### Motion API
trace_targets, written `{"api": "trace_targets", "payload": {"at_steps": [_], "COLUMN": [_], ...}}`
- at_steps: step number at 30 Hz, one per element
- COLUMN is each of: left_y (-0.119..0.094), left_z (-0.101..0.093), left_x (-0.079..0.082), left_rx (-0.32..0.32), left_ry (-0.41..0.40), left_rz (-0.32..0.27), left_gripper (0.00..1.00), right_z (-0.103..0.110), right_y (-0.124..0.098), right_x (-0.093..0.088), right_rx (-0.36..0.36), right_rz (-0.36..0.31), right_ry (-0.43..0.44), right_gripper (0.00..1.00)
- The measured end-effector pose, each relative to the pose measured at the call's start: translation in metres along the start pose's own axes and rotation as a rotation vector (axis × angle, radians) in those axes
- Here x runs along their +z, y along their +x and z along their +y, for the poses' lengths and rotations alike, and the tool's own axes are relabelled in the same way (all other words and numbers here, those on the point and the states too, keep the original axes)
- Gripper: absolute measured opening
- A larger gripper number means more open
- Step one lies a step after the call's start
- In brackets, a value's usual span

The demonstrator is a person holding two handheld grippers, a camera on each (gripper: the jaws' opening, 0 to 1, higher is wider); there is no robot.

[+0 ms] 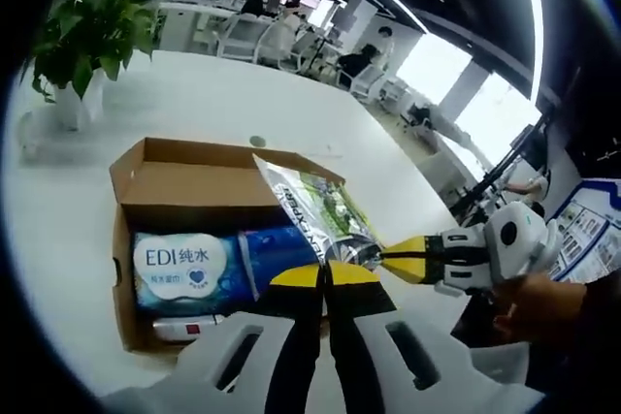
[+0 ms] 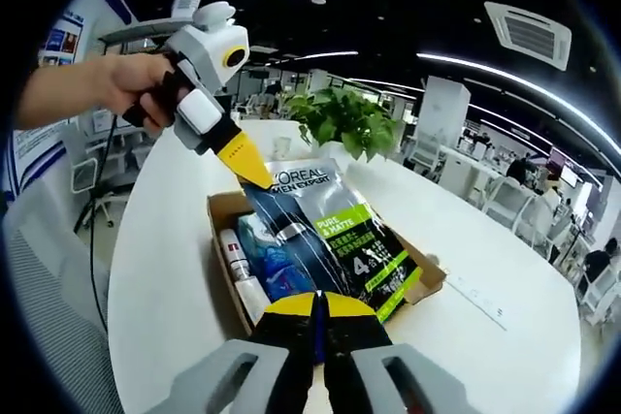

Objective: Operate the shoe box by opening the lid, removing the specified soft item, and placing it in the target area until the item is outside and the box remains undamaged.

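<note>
Both claws, left claw and right claw, pinched closed on opposite edges of the glossy dark-and-green soft pouch, holding it lifted just above the open brown cardboard box on the white surface, likely to clear the box walls

pouch: lower edge hidden behind right tool | white tube: label too small to read | box: near wall hidden behind left tool

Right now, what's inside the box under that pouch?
Inside the box: a blue wipes pack and a white tube. The pouch hides the rest.
</note>
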State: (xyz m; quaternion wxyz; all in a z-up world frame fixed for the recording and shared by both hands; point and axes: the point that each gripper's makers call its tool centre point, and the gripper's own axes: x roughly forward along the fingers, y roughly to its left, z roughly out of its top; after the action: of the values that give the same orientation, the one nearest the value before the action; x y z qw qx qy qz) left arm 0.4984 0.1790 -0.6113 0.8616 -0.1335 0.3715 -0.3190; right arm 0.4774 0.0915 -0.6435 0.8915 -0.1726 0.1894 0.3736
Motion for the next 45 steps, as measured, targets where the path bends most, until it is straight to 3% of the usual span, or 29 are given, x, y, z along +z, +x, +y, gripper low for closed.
{"api": "trace_targets", "payload": {"at_steps": [26, 45], "left_y": [0.03, 0.067], "left_z": [-0.047, -0.078], "left_x": [-0.013, -0.035], "left_rx": [-0.071, -0.101], "left_ry": [0.053, 0.103], "left_rz": [0.04, 0.11], "left_gripper": [0.0, 0.0], "right_z": [-0.022, -0.043], "right_y": [-0.034, -0.055], "right_x": [-0.034, -0.077], "right_rx": [-0.094, -0.145], "right_rz": [0.023, 0.06], "right_ry": [0.027, 0.078], "right_gripper": [0.0, 0.0]}}
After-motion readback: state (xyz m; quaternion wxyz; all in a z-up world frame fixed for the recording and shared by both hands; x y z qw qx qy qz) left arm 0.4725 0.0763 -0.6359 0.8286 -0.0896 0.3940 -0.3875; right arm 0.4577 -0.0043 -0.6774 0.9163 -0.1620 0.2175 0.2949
